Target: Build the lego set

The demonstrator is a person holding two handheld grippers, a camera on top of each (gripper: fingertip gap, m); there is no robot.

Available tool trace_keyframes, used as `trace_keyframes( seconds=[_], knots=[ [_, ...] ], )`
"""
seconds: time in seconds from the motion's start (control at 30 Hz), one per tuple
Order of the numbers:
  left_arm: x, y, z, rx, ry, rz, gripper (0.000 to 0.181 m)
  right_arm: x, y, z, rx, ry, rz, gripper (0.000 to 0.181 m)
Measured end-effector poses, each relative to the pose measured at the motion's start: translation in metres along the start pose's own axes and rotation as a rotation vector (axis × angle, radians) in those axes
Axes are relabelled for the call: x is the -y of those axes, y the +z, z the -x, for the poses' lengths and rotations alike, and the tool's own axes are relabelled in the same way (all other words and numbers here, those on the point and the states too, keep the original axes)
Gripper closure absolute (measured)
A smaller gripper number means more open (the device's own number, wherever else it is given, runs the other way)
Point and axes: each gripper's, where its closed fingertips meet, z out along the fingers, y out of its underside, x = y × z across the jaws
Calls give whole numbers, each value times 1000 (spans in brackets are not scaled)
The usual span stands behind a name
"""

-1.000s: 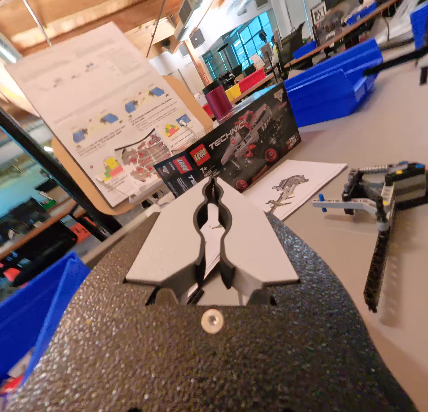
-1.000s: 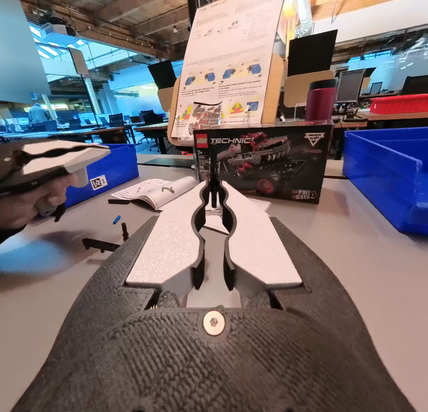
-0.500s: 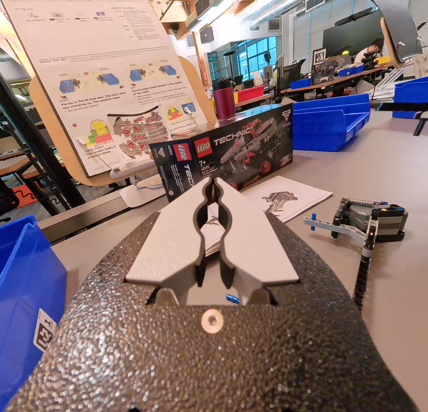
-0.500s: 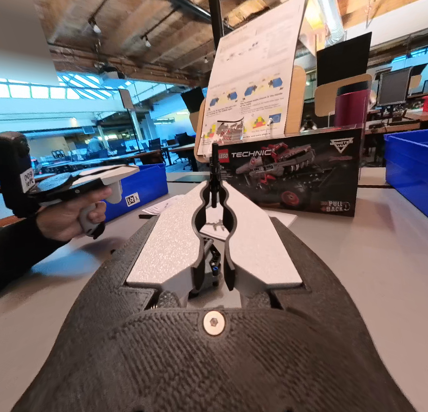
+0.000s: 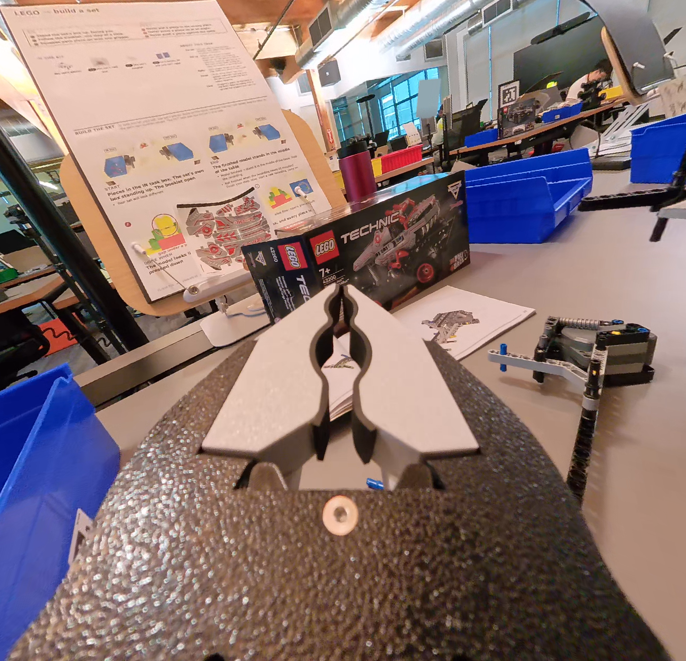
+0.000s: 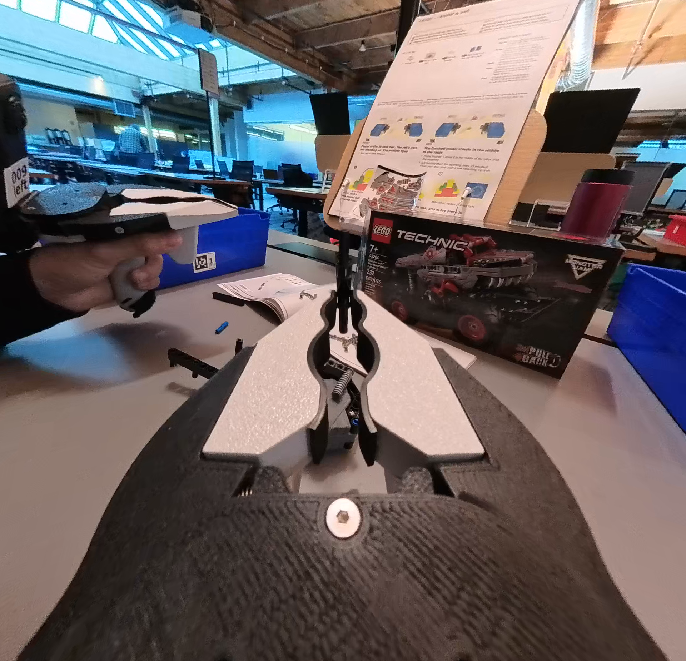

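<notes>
My left gripper [image 5: 341, 290] is shut and empty, held above the table and facing the Lego box [image 5: 371, 249]. It shows at the left of the right wrist view [image 6: 222, 212], held by a hand [image 6: 92, 268]. My right gripper [image 6: 343, 298] is shut on a long black beam [image 6: 343, 272] that sticks up past its tips. The beam also shows at the far right of the left wrist view [image 5: 623, 199]. The part-built grey and black model [image 5: 594, 350] sits on the table, right below my right fingers [image 6: 339, 402].
The open booklet [image 5: 467, 320] lies in front of the box. Loose on the table are a black beam [image 6: 193, 364], a blue pin [image 6: 221, 327] and another black piece [image 6: 228, 298]. Blue bins stand left [image 6: 230, 242] and right [image 6: 649, 346]. An instruction board [image 6: 445, 123] stands behind the box. There is about 20 cm between the tips of the two grippers.
My left gripper has levelled out and come down, staying shut. My right gripper has moved over the model, which now shows under its fingers, and the held black beam points higher.
</notes>
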Motion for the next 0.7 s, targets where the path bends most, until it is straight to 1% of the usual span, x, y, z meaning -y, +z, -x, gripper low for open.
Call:
trace_keyframes(
  seconds=[0.17, 0.3, 0.7],
  knots=[
    [2, -1, -1, -3, 13, -8, 181, 9, -7, -4, -14, 8, -73, 177],
    [2, 0, -3, -7, 25, -9, 181, 17, -14, -9, -54, 9, -137, 177],
    [4, -1, -4, -6, 64, -21, 181, 20, -17, -6, -59, -25, -170, 177]
  ],
)
